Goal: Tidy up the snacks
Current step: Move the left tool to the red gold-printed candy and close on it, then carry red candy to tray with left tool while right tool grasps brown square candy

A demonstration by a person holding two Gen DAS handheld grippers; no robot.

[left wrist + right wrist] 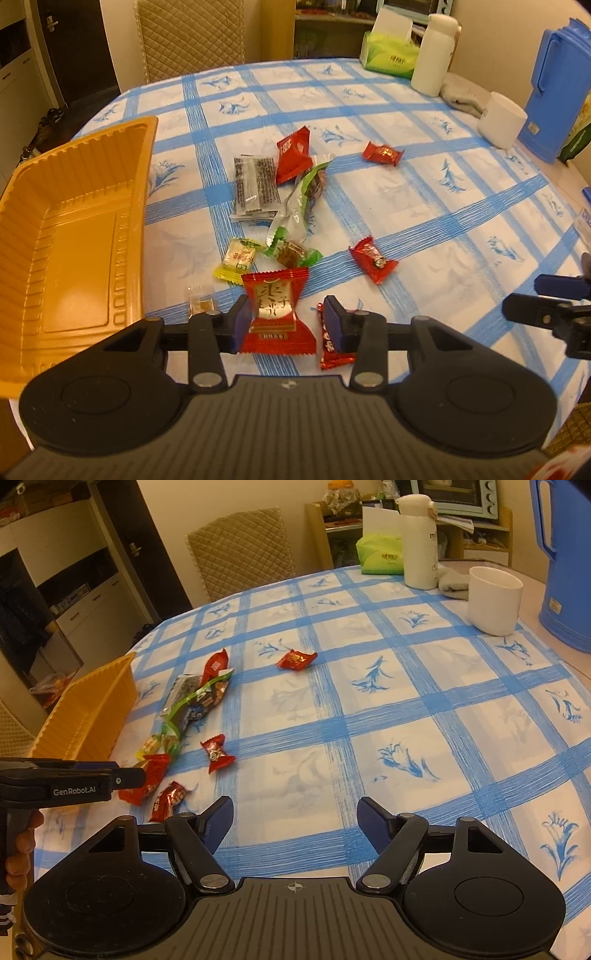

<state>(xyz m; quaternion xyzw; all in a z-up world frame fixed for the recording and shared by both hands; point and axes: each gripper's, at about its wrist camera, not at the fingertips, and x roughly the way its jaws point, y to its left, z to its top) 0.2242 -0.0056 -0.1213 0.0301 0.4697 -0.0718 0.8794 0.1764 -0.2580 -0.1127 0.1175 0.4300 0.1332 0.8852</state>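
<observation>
left gripper fingers apart around red candy, near tabletop's near edge | light, crinkly, slippery; pinch mid-body | right gripper apart, empty

White mug, blue jug — tissue box, flask.

Warm yellowish indoor light falls evenly from above; shadows under the wrappers are short and soft. Foil glints on the red candy. Fisheye bends the table edges; corners darken, slightly blurred.
</observation>
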